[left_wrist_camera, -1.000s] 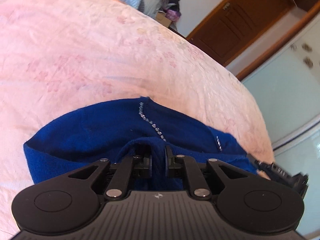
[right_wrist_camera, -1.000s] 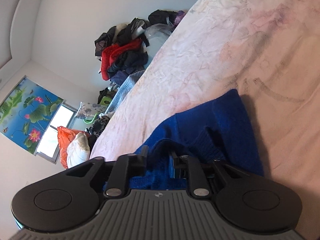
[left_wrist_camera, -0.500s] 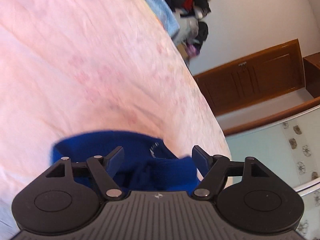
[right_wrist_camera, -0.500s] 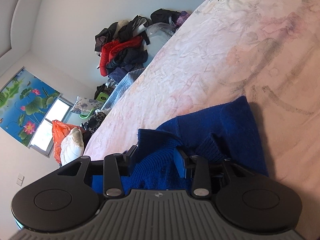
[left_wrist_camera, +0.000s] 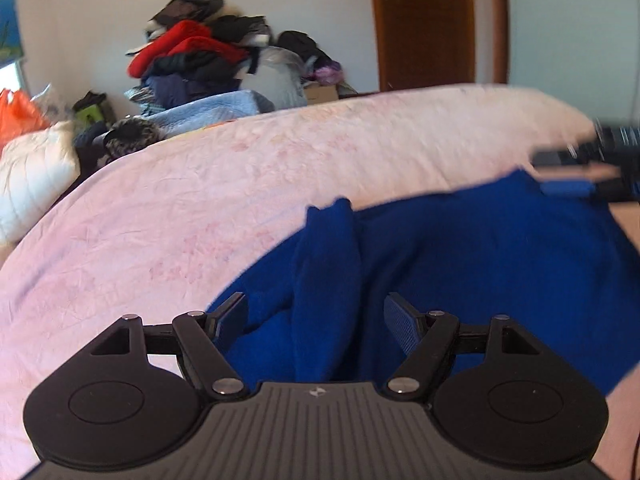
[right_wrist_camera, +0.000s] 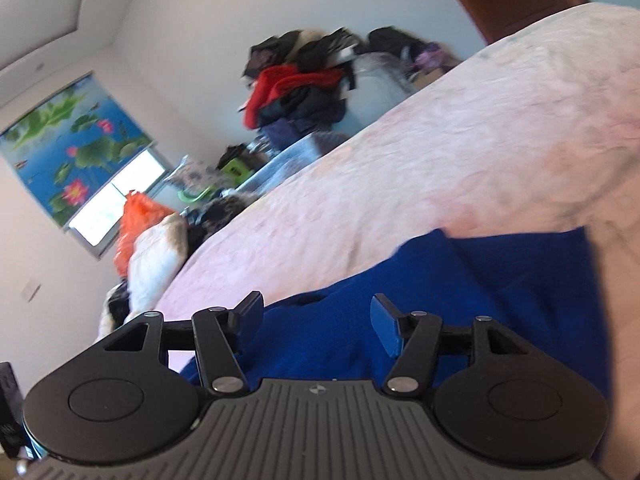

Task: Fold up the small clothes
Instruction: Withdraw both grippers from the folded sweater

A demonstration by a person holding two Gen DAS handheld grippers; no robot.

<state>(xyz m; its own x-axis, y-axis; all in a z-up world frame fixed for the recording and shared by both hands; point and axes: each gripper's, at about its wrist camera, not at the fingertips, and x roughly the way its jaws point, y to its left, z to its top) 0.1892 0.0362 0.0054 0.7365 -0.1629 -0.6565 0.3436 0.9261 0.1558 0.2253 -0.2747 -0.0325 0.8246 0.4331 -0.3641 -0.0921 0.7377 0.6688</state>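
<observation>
A small dark blue knit garment (left_wrist_camera: 460,264) lies folded on the pink bedspread (left_wrist_camera: 200,200). A raised fold of it runs between the fingers of my left gripper (left_wrist_camera: 316,316), which is open; its pads stand clear of the cloth. In the right wrist view the same blue garment (right_wrist_camera: 460,300) spreads under my right gripper (right_wrist_camera: 318,320), whose jaws are opening, with cloth between them but no pad pressing on it. The other gripper shows blurred at the right edge of the left wrist view, over the garment's far corner.
A heap of red, black and blue clothes (left_wrist_camera: 192,60) sits against the far wall beyond the bed. A white pillow (left_wrist_camera: 32,176) and an orange bag (right_wrist_camera: 136,220) lie at the left. A brown wooden door (left_wrist_camera: 424,24) stands at the right.
Both grippers let go of the blue garment, their jaws spreading apart. The left gripper rolled upright and pulled back, so the room now appears level. The right gripper lifted and rolled a little.
</observation>
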